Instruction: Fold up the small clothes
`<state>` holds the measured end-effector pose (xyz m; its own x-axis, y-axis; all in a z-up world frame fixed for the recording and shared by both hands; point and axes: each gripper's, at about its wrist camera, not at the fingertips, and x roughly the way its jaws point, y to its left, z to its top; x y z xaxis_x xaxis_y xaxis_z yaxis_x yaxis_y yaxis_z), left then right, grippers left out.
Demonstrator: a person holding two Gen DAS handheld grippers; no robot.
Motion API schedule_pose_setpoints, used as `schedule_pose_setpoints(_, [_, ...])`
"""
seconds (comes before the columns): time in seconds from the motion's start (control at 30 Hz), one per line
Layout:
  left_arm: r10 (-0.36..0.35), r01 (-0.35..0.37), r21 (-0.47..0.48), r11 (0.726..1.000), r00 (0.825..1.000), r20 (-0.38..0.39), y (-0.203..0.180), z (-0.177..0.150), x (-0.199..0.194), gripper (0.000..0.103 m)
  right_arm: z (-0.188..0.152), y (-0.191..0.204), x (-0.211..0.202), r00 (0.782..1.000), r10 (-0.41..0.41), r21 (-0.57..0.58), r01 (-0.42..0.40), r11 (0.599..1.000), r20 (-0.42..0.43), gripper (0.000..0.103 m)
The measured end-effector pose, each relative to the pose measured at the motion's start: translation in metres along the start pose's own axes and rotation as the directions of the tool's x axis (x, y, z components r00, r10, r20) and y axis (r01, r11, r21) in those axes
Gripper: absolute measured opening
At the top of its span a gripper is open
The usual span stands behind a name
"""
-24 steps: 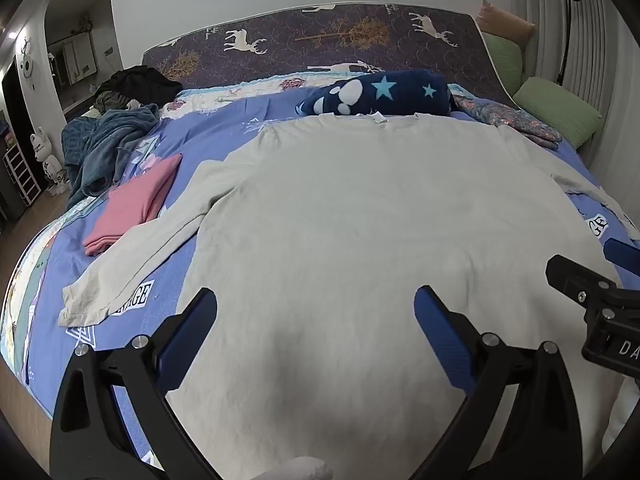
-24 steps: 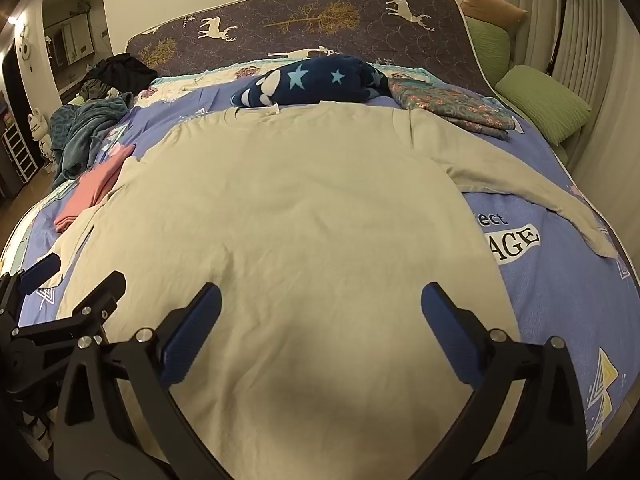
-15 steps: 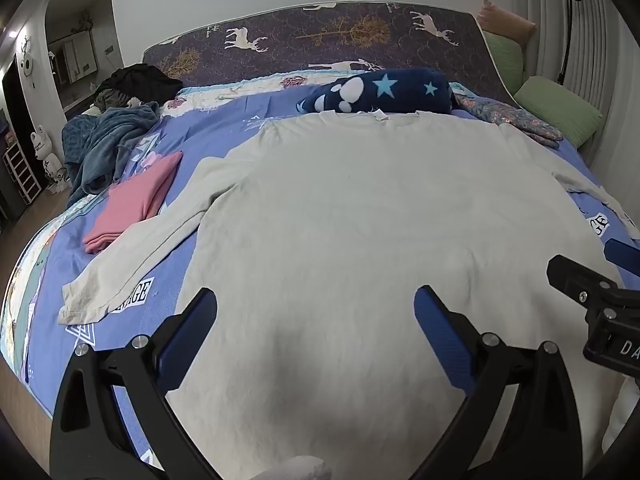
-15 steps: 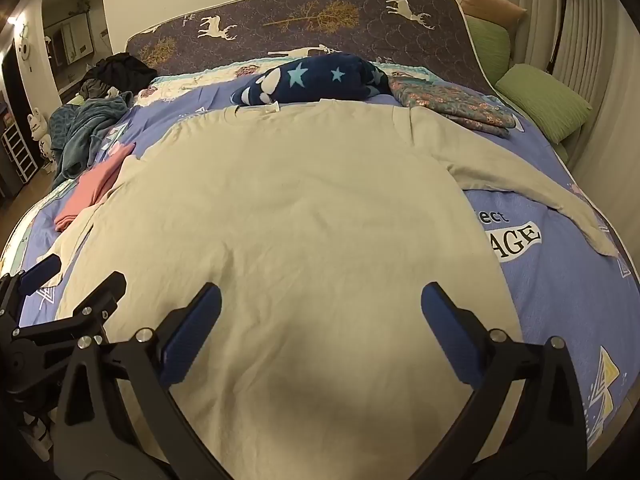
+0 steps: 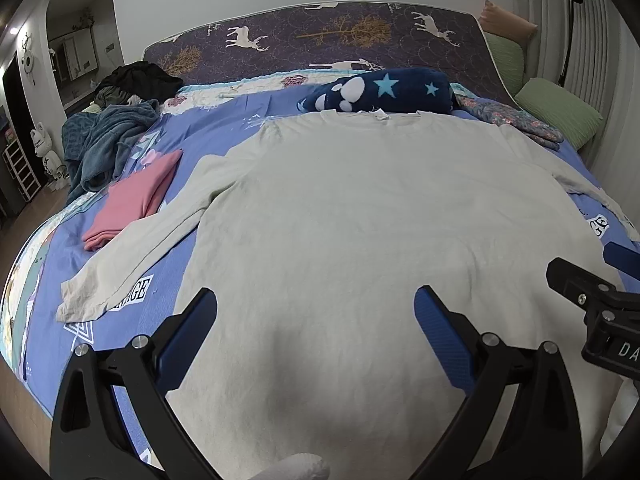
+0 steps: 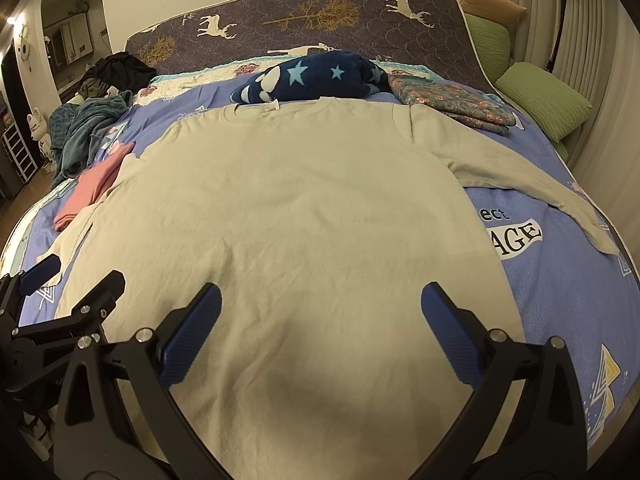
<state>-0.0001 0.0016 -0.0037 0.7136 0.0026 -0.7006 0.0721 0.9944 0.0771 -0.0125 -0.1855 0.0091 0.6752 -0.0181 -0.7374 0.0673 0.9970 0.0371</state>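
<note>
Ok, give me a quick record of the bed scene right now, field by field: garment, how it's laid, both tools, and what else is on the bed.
garment: beige long-sleeve shirt
layout: spread flat on the blue bedspread, collar toward the headboard, sleeves out to both sides
left tool: open, over the shirt's hem end, holding nothing
right tool: open, over the hem end, holding nothing
folded item: pink garment, beside the left sleeve
near collar: navy star blanket
far left: teal blanket

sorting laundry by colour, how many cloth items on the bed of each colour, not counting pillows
beige: 1, long-sleeve shirt
pink: 1, folded garment
teal: 1, crumpled blanket
black: 1, clothes pile
navy: 1, star blanket
floral: 1, folded cloth
total: 6
</note>
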Motion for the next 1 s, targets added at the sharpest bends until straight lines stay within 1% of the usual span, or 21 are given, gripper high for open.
schedule_pose_setpoints(0.2, [-0.002,0.002,0.003,1.0,1.0,0.016,0.0,0.0,-0.001,0.099,0.001,0.001,-0.001,1.0,0.0,0.0,0.0,1.0,0.0,0.101])
schedule_pose_setpoints(0.6, [-0.025,0.026,-0.021,0.999,1.0,0.006,0.005,-0.001,-0.001,0.099,-0.002,0.001,-0.002,1.0,0.004,-0.001,-0.004,1.0,0.001,0.101])
schedule_pose_setpoints(0.73, [-0.021,0.021,0.005,1.0,0.999,-0.038,0.002,-0.002,0.004,0.099,-0.001,0.002,-0.003,1.0,0.003,0.0,-0.003,1.0,0.001,0.101])
schedule_pose_setpoints(0.87, [-0.009,0.008,-0.018,1.0,0.999,-0.045,0.005,-0.004,0.004,0.099,-0.001,0.002,-0.003,1.0,0.003,-0.001,-0.003,1.0,0.001,0.101])
schedule_pose_setpoints(0.93, [-0.009,0.007,-0.037,0.999,0.999,-0.033,0.008,-0.004,0.002,0.099,-0.001,0.002,-0.003,1.0,0.003,-0.002,-0.003,1.0,0.001,0.101])
schedule_pose_setpoints(1.0, [-0.009,0.011,-0.066,0.998,1.0,0.018,0.012,-0.005,-0.004,0.099,-0.002,0.002,-0.003,1.0,0.003,-0.001,-0.003,1.0,0.002,0.101])
